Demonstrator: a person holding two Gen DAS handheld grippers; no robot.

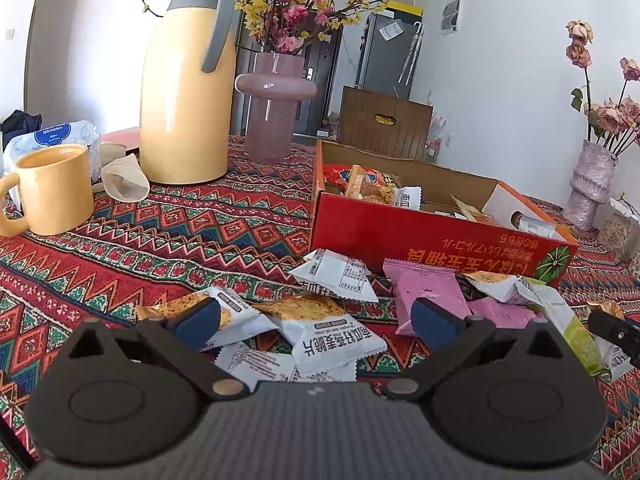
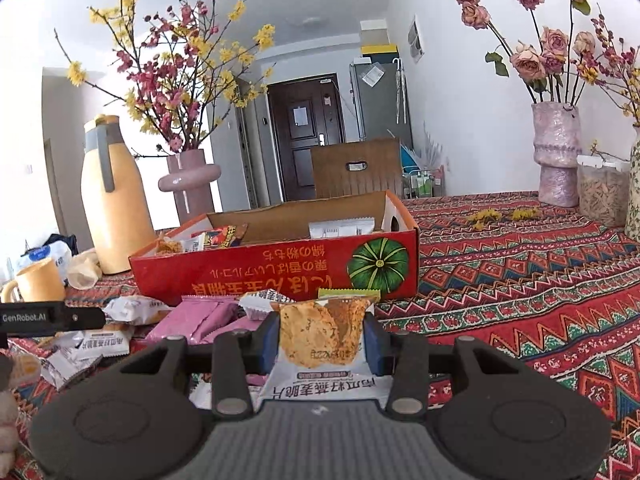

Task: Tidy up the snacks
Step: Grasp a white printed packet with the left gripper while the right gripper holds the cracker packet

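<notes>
**A:** Right in front of the red box point(image 2: 276, 268), the right gripper point(image 2: 322, 340) has its jaws clamped on a cracker packet point(image 2: 320, 336), held up off the table point(image 2: 520, 280) just short of the box wall. The left gripper point(image 1: 316, 316) sits with its jaws wide apart over the loose packets point(image 1: 320, 320), nothing between them.

**B:** What could mess it up?

**A:** My guess: the wrapper's slick crinkly film, puffy, only pinched at the sides, so it could slip or twist out. Come in too low and it bumps the cardboard wall instead of clearing it. The box is light, open-topped card, so it'd probably slide on that woven patterned cloth. The pink packets point(image 2: 200, 320) look flatter.
</notes>
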